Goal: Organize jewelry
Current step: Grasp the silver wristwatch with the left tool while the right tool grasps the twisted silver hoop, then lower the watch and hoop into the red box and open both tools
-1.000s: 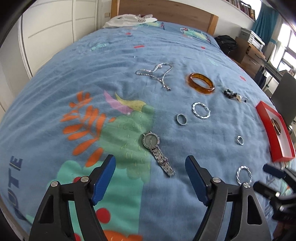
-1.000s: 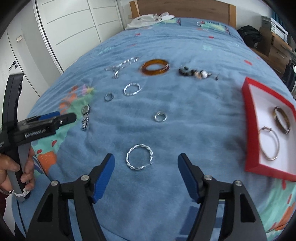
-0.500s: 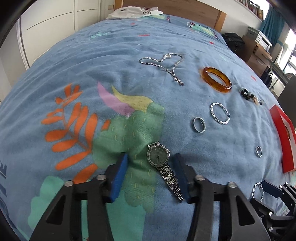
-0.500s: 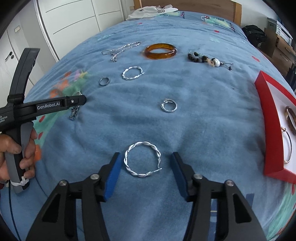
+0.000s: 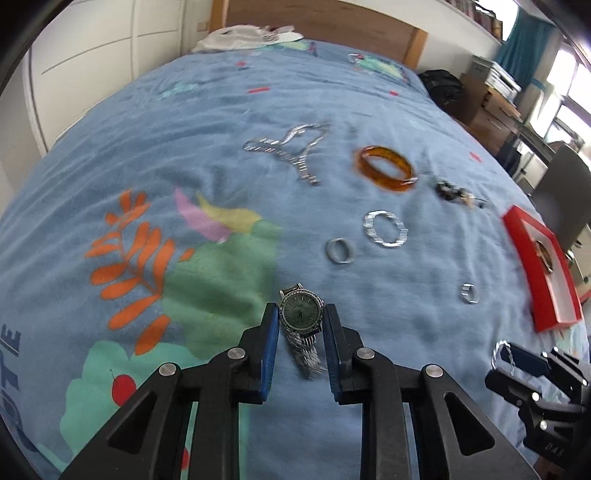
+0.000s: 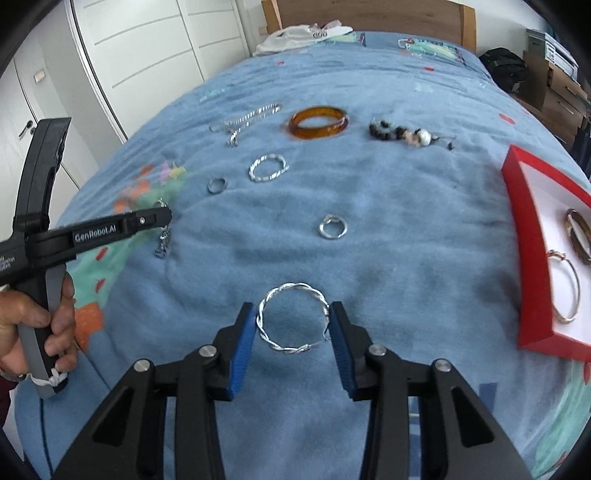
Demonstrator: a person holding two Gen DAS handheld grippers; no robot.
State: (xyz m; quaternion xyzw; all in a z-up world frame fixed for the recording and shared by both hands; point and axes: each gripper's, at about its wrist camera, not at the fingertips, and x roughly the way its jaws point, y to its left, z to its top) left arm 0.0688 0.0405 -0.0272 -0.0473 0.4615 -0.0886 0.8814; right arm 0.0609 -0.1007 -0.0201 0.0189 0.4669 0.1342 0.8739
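On the blue patterned bedspread [image 5: 221,155], my left gripper [image 5: 300,321] has its jaws closing, and the blue pads touch both sides of a silver watch [image 5: 301,314] with a green face. Its metal band trails below between the fingers. In the right wrist view the left gripper [image 6: 162,218] shows from the side over the watch band [image 6: 162,247]. My right gripper [image 6: 293,321] is closing too, its pads against the sides of a twisted silver hoop [image 6: 291,286] that lies flat on the bed. A red tray [image 6: 524,236] at the right holds two bangles.
Further up the bed lie an amber bangle [image 6: 318,122], a bead bracelet [image 6: 402,134], a silver chain [image 6: 247,120], a second twisted hoop [image 6: 268,168] and two small rings [image 6: 332,226]. A hand [image 6: 37,325] holds the left gripper's handle. White clothing [image 6: 299,35] lies by the headboard.
Both grippers have narrowed from wide open. The left one moved forward until the watch face sits between its pads. The right one closed in on the twisted hoop.
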